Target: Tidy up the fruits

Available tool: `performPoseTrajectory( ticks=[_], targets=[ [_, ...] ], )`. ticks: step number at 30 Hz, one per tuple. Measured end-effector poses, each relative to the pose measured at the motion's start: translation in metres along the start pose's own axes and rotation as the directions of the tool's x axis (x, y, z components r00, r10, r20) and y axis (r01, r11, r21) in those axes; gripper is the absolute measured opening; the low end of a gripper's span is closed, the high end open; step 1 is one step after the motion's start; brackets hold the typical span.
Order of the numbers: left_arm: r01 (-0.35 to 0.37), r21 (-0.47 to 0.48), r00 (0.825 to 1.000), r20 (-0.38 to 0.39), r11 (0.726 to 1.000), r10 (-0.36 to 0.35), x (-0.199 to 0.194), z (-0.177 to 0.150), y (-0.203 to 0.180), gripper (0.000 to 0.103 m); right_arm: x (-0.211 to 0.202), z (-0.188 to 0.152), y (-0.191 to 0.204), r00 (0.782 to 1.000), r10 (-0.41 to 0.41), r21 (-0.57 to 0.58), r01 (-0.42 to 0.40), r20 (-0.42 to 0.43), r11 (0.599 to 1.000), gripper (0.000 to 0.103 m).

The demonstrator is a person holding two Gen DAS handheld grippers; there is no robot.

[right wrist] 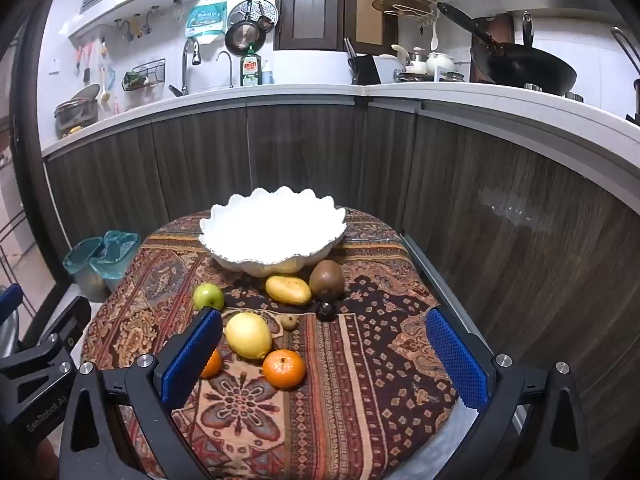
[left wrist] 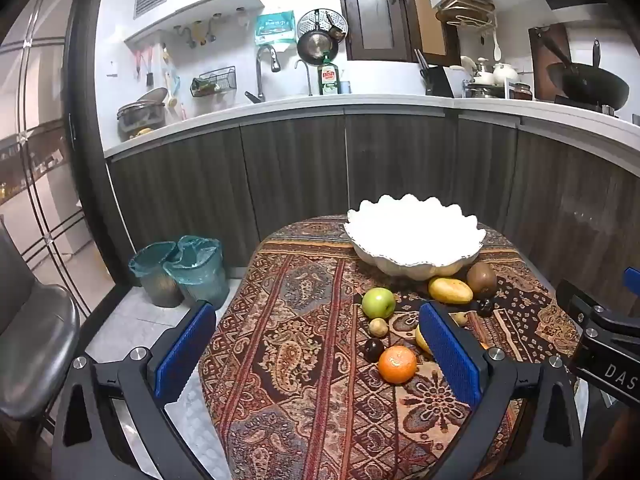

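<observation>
Both grippers hung above the near edge of the table [right wrist: 380, 360], the left gripper [left wrist: 320, 356] and the right gripper [right wrist: 324, 356] each with jaws spread wide and holding nothing. Every fruit lay on the patterned cloth in front of the white bowl [right wrist: 272, 232], which looked empty, though glare hid its inside. A mango [right wrist: 288, 289] and kiwi [right wrist: 327, 279] sat just before the bowl, a green apple [right wrist: 209, 297] to their left, a lemon [right wrist: 248, 335] and orange [right wrist: 283, 369] nearer the grippers. Round fruit could roll off the table if a finger nudged it sideways, and the small dark plum [right wrist: 326, 311] might slip a loose pinch.
</observation>
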State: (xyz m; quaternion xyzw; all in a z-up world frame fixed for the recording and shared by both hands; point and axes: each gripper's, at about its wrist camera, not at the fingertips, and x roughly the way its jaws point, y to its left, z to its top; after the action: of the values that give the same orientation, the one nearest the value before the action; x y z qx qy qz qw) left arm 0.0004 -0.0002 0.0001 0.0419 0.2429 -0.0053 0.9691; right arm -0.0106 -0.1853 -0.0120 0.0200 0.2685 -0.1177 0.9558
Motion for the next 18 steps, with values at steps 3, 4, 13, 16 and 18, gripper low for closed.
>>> performPoseTrajectory(
  ticks=[3, 4, 13, 16, 18],
  targets=[
    [0.003, 0.002, 1.0, 0.007, 1.0, -0.003, -0.0004, -0.0003, -0.0004, 0.103, -0.0003, -0.0002, -0.0005, 1.0, 0.002, 0.002, -0.002, 0.001, 1.0, 0.103],
    [0.004, 0.003, 1.0, 0.006, 1.0, -0.004, -0.0003, -0.0003, -0.0007, 0.103, -0.0006, -0.0001, -0.0008, 1.0, 0.003, 0.003, -0.003, 0.002, 1.0, 0.103],
    [0.012, 0.002, 1.0, 0.0, 1.0, -0.012, 0.0014, -0.0034, 0.0005, 0.103, 0.0008, -0.0013, -0.0002, 1.0, -0.001, -0.003, 0.001, -0.005, 1.0, 0.103],
    [0.016, 0.004, 1.0, -0.004, 1.0, -0.016, 0.0018, -0.0037, -0.0009, 0.103, 0.0, -0.0005, -0.0007, 1.0, 0.0, -0.002, 0.0, -0.006, 1.0, 0.103],
    [0.017, 0.005, 1.0, -0.003, 1.0, -0.017, 0.0004, -0.0031, -0.0013, 0.103, 0.0002, -0.0005, -0.0006, 1.0, -0.001, -0.001, 0.001, -0.007, 1.0, 0.103]
  ],
)
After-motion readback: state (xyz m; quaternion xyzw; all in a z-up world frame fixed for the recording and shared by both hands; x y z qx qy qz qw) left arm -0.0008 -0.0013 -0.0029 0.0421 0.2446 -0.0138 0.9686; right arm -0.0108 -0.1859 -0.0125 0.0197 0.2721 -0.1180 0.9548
